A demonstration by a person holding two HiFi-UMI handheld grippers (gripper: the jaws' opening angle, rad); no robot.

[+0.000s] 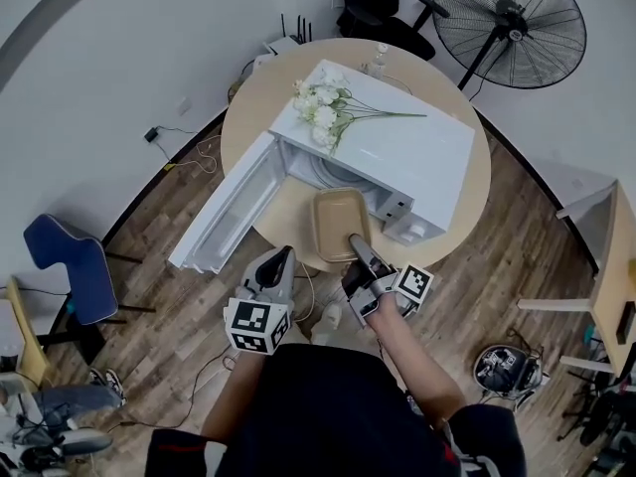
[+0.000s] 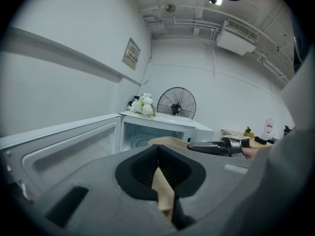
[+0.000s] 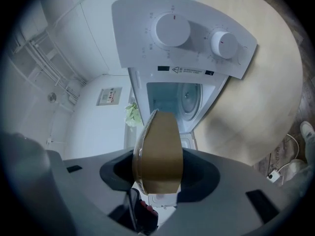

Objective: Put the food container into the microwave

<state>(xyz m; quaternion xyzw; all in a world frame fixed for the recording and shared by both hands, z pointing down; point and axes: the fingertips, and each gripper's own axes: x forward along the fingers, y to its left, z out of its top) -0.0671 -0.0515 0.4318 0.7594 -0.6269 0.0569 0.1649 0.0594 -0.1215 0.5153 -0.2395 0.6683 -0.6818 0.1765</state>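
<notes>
Jaws of the right gripper (image 1: 357, 247) were clamped on the food container's (image 1: 338, 224) near rim. Its long axis pointed straight ahead into the open microwave (image 1: 402, 157), just short of the opening. The left gripper (image 1: 279, 262), pinched together on nothing, hung beside the door (image 1: 221, 217).

Right gripper (image 3: 157, 178) is clamped on the food container (image 3: 158, 146). The jaws press it from both sides, and the tan container sits edge-on and upright in frame. The view is rolled. The microwave (image 3: 147, 48) is straight ahead with its control panel (image 3: 189, 58) at top of frame, both knobs (image 3: 173, 30) visible. The cavity (image 3: 172, 100) is open, with the glass turntable (image 3: 189, 98) inside. The container's far edge overlaps the cavity opening; depth can't be told. Round wooden table (image 3: 256, 92) on the right. White flowers (image 3: 131, 114) just left of the container, wall sign (image 3: 109, 96) beyond. Plug (image 3: 272, 175) and shoe (image 3: 307, 131) on the floor, lower right.
</notes>
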